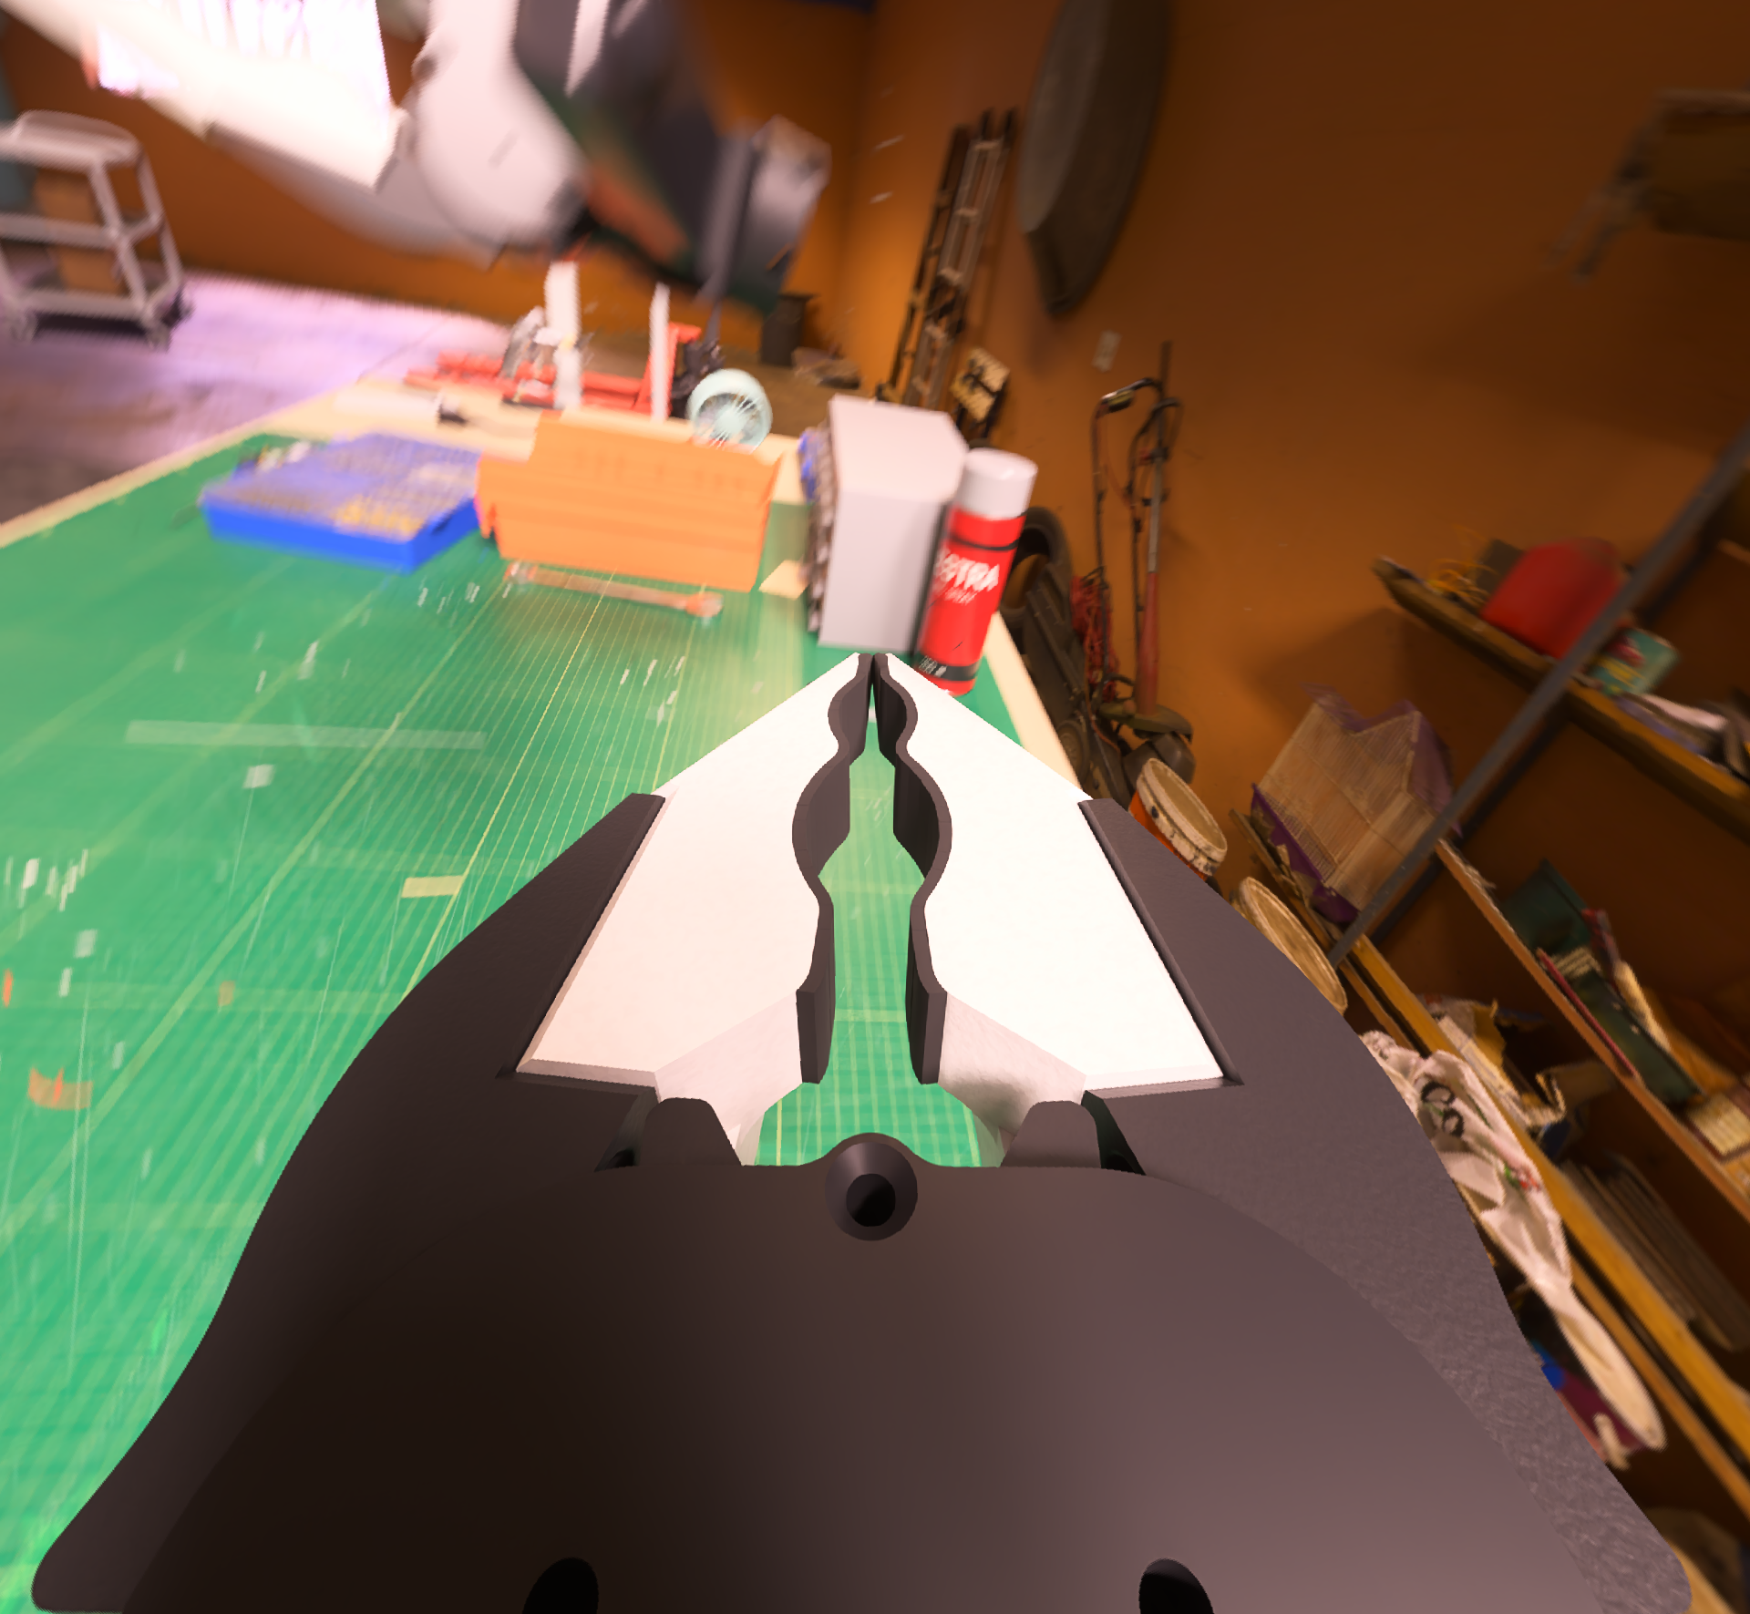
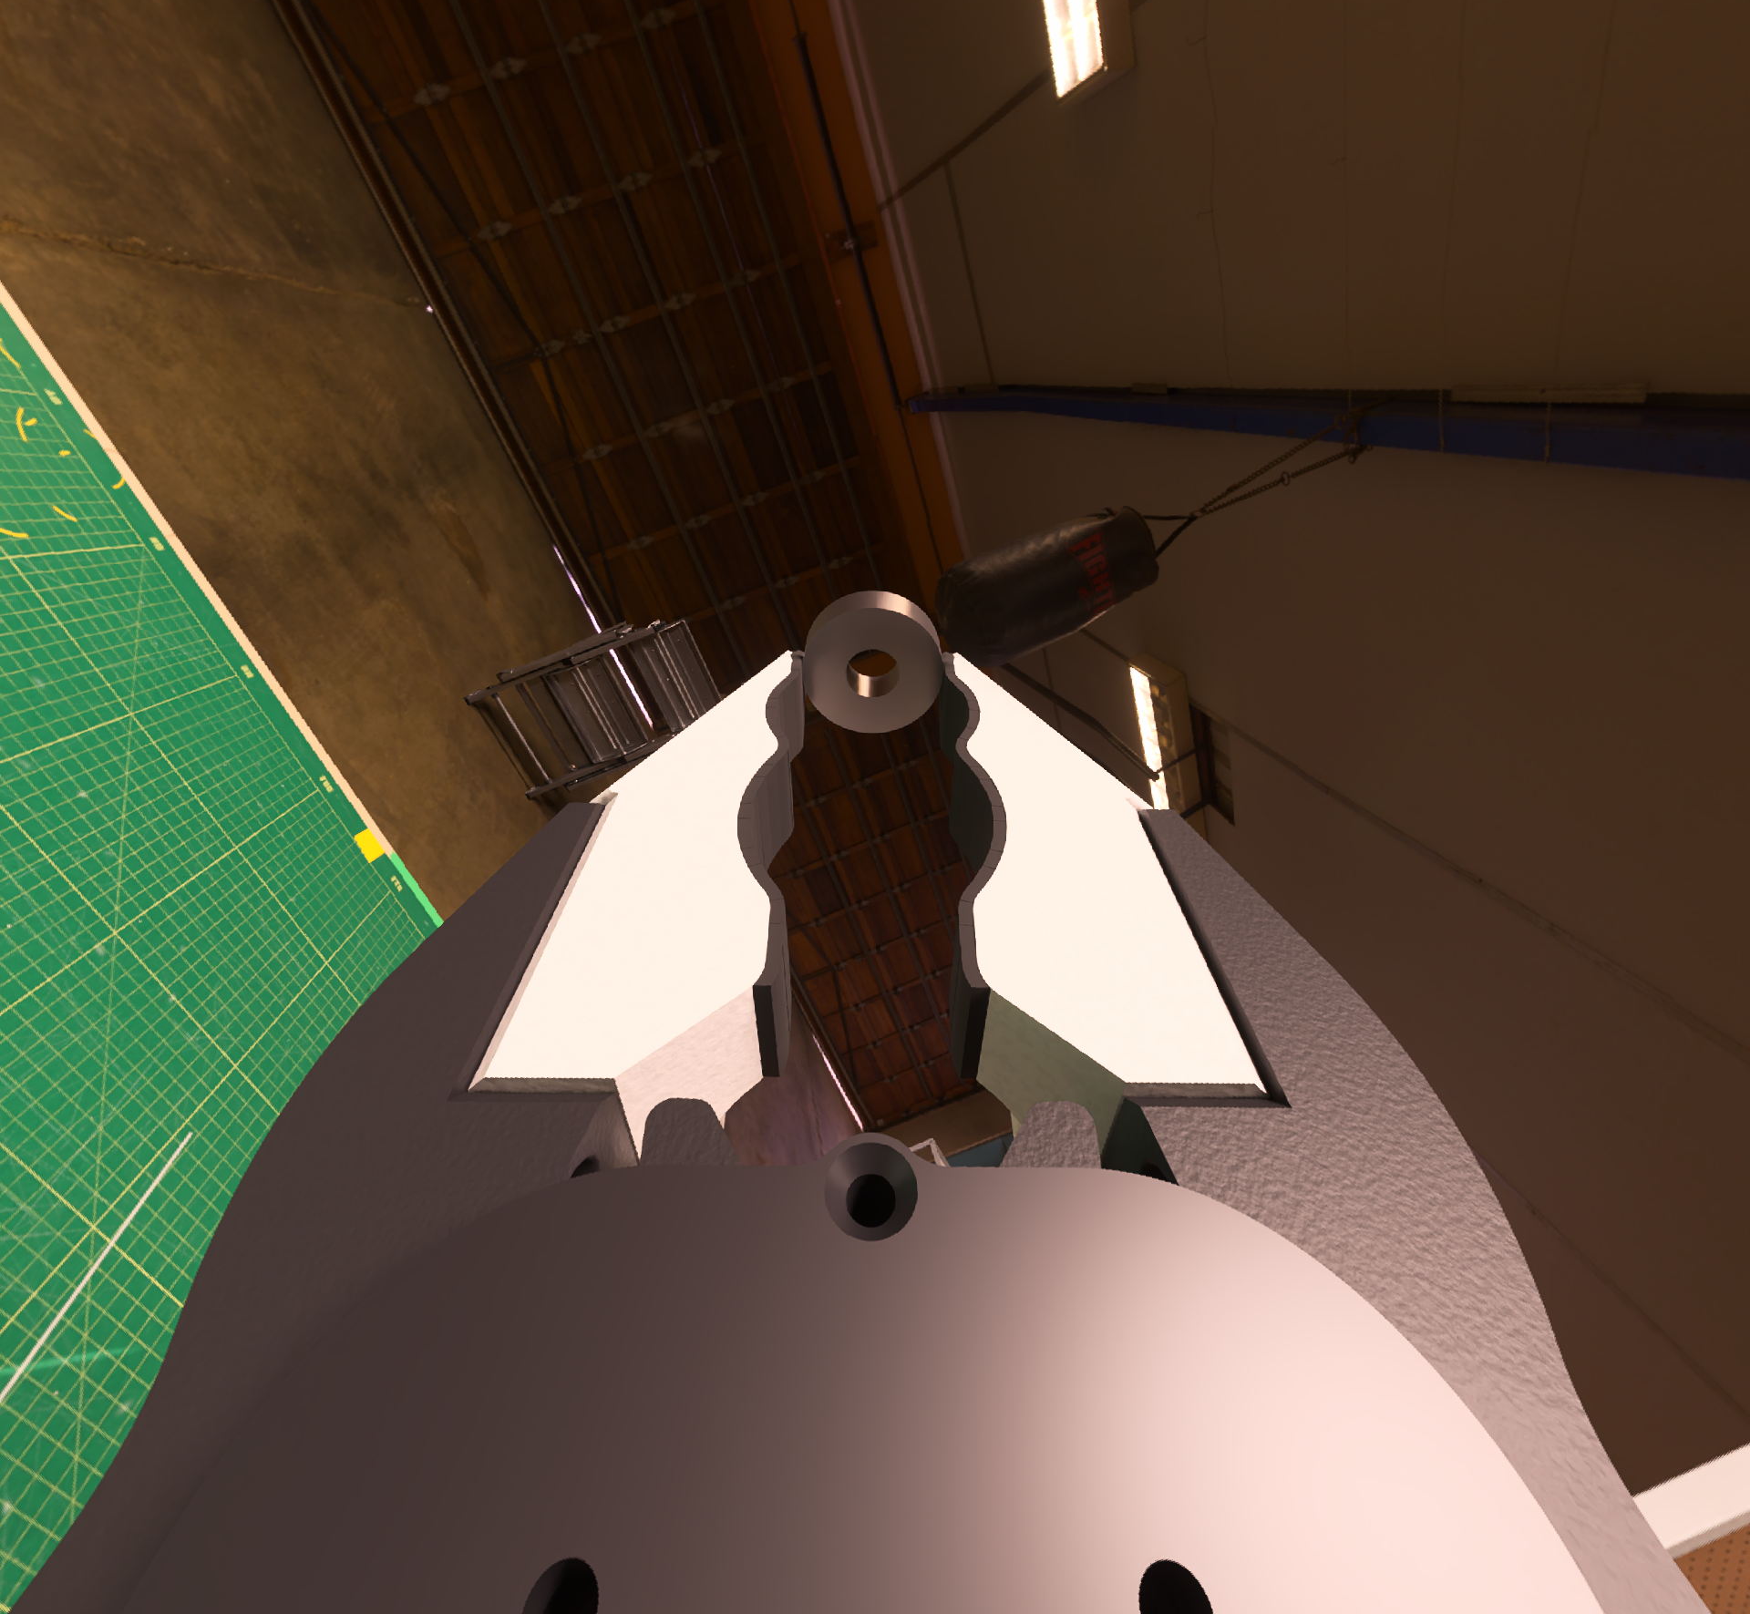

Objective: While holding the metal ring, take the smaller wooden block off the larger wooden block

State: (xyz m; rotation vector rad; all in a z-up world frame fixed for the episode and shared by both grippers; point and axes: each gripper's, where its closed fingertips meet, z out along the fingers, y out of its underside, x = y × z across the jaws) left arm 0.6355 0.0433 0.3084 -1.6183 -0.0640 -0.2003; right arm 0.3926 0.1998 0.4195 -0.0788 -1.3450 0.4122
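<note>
My right gripper (image 2: 871,669) is shut on the metal ring (image 2: 833,678), a short grey ring with a small hole, pinched at the fingertips. It is tilted up toward the ceiling, beyond the green mat's (image 2: 142,764) edge. My left gripper (image 1: 869,667) is shut with its tips touching and nothing between them, low over the green mat (image 1: 284,811). A blurred white and dark shape (image 1: 455,82) high at the upper left of the left wrist view looks like the other gripper. Neither wooden block shows in either view.
At the mat's far end stand an orange toolbox (image 1: 634,508), a blue tray (image 1: 350,499), a white box (image 1: 885,527) and a red spray can (image 1: 975,574). Cluttered shelves (image 1: 1515,953) run along the right, past the table edge. A black punching bag (image 2: 1042,584) hangs overhead.
</note>
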